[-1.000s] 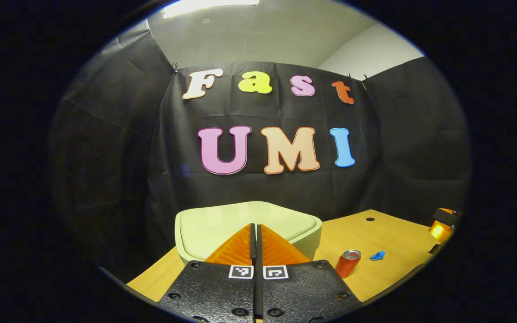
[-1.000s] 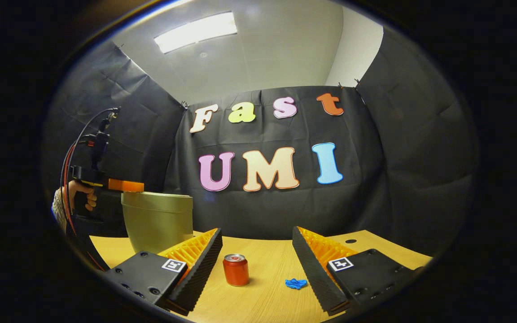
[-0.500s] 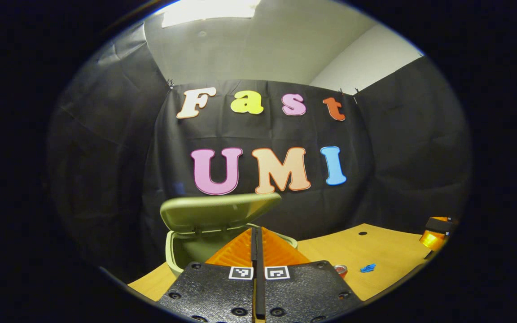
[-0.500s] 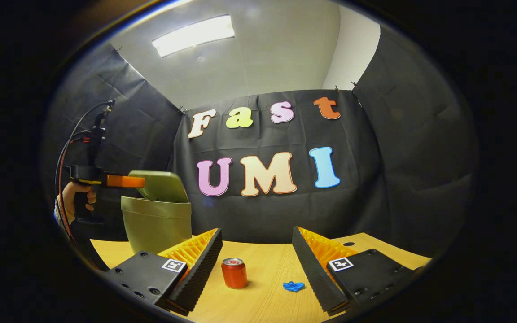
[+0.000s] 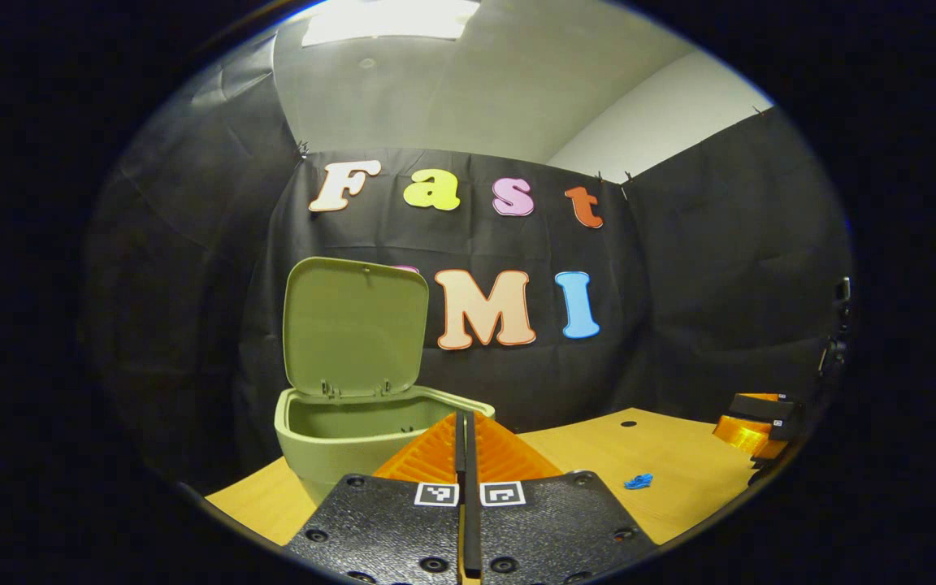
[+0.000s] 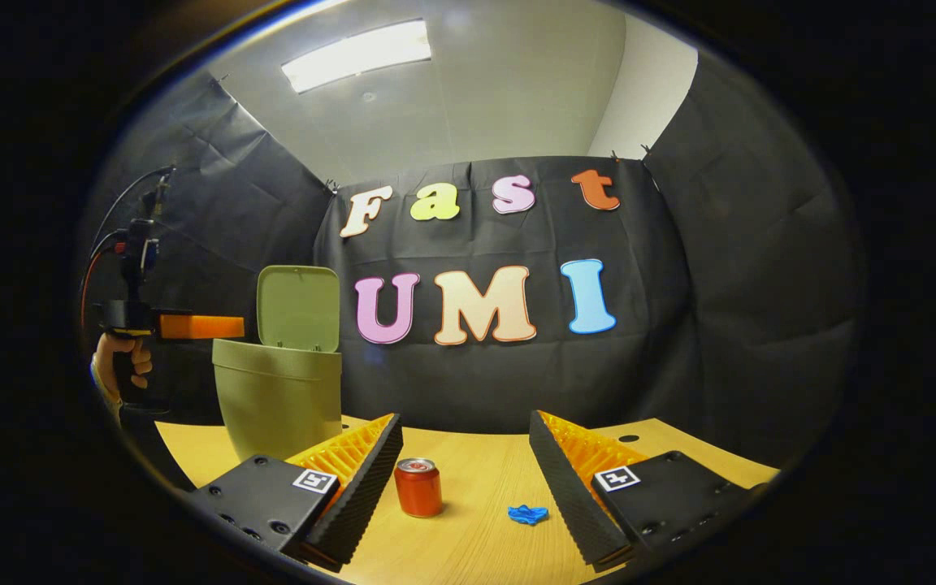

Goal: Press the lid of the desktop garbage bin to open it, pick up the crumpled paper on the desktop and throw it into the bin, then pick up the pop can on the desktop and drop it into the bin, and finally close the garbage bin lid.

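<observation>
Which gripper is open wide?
The right gripper: its fingers stand far apart, framing the red can. The left gripper, by the green bin, has its fingers pressed together.

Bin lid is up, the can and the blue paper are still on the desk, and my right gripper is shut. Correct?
Not quite: the right gripper is open, as the right gripper view shows. The lid is up, and the can and blue paper are on the desk.

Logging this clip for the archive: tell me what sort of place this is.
Probably a staged recording booth inside an office-like room: black cloth walls hang around a wooden desktop, a ceiling light panel above. On the desk stand an open green bin, a red can and blue crumpled paper.
</observation>
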A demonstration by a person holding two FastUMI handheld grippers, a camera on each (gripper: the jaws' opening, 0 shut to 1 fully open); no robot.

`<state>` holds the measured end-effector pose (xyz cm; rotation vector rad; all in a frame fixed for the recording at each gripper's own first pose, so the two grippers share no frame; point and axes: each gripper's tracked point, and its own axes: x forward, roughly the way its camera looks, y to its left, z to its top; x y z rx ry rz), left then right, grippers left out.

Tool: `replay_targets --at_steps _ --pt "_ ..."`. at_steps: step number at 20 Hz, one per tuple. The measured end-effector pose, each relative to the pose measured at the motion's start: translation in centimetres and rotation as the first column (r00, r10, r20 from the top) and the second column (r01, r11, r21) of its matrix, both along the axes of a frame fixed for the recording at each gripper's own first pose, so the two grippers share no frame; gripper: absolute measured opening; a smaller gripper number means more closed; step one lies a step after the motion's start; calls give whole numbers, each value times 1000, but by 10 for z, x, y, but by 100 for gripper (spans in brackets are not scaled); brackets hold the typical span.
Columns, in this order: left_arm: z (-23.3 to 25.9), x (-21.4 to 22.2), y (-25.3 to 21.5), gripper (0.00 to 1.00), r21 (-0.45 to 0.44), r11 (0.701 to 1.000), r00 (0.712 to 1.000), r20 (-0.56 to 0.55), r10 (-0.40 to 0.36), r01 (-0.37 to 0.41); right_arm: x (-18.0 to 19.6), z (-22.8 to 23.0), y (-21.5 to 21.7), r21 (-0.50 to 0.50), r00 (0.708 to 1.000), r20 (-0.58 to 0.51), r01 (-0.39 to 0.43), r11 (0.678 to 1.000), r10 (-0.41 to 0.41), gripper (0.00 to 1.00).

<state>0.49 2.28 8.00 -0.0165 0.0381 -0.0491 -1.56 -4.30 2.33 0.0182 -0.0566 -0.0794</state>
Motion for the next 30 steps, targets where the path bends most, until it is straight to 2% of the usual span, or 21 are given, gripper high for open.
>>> replay_targets --at_steps 3,7,12,21,25,27,29,30 --pt "-11 -6 0 0 -54 998 1000 20 -21 22 11 -14 4 -2 1000 -21 -2 1000 2 100" --pt "-24 -13 10 0 -89 996 999 35 -6 9 25 -45 6 -44 995 -96 -5 999 1 99" --pt "-40 -16 3 0 -64 998 999 20 -27 28 36 -76 3 -28 983 -181 -11 1000 6 99" --pt "-58 -21 -10 0 -49 996 997 -12 -79 79 53 -96 -41 -7 962 -270 36 999 -36 99" --pt "-64 -22 -10 0 -46 995 996 -25 -85 84 71 -115 -58 60 925 -380 14 998 10 99" --pt "-65 -23 -8 0 -39 996 996 -30 -85 84 78 -133 -60 117 885 -462 2 993 53 97" --pt "-67 -23 -10 3 -33 995 995 -39 -91 89 84 -151 -64 157 834 -546 6 988 82 99" --pt "-67 -24 -10 13 -26 996 995 -40 -92 91 85 -161 -67 168 806 -586 20 986 84 99"
